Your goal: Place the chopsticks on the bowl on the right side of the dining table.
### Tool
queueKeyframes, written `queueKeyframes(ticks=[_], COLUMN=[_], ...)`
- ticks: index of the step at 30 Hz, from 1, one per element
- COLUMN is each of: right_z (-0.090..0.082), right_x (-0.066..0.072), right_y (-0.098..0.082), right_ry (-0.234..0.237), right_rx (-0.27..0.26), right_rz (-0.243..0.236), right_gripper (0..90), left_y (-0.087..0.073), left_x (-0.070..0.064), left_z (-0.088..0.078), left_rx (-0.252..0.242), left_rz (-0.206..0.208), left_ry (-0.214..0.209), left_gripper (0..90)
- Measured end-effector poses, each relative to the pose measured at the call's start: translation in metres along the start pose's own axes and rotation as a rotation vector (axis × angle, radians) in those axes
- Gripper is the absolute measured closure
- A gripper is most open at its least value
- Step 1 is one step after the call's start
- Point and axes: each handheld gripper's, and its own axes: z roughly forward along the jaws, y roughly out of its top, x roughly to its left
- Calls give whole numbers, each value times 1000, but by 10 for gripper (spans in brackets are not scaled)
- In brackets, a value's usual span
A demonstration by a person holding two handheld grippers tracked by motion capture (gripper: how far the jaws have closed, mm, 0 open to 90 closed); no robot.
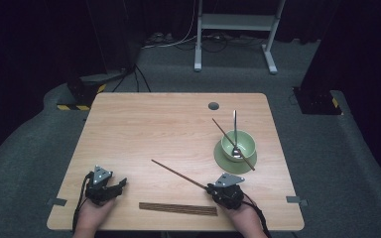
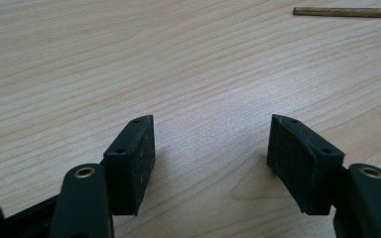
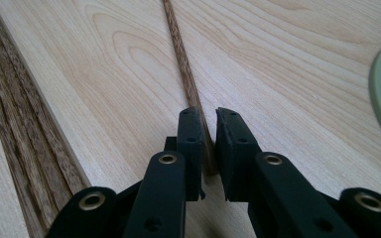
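1 chopstick (image 1: 178, 173) lies loose on the wooden table (image 1: 144, 129), running from the right gripper (image 1: 211, 189) out toward 10 o'clock. In the right gripper view the same chopstick (image 3: 186, 79) has its near end between the 2 pads (image 3: 191, 144), and the jaws are pinched onto it. The left gripper (image 1: 122, 183) rests at the table's 7 o'clock corner; in the left gripper view its jaws stand spread over bare wood with nothing between them (image 2: 211, 144).

1 more chopstick (image 1: 230, 141) already leans in the green bowl (image 1: 238, 145) at 3 o'clock, next to a metal spoon (image 1: 235, 130); the bowl sits on a green saucer (image 1: 221, 159). A bundle of spare chopsticks (image 1: 177, 208) lies flat along the near edge at 6 o'clock, just left of the right gripper.

Step in hand, as I read it: grasping the 2nd chopstick to pair it with the 1 in the bowl. The next move probably calls for lifting by that end without letting the stick swivel, then swinging the far tip toward 2 o'clock and lowering it into the bowl clear of the spoon. The grip on the end is thin, so slip is the risk.
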Motion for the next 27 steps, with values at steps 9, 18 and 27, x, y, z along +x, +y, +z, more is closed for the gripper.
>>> queueKeyframes(ticks=[9, 18, 27], right_z=[4, 6, 3], right_x=[4, 8, 8], right_y=[2, 4, 5], right_ry=[6, -1, 15], right_rx=[-8, -5, -10], right_rz=[-5, -37, -47], right_gripper=[784, 827, 844], left_y=[0, 0, 0], left_x=[0, 1, 1], left_z=[0, 0, 0], left_rx=[0, 3, 2], left_rz=[-3, -15, -15], left_ry=[-2, -11, -8], left_gripper=[354, 354, 354])
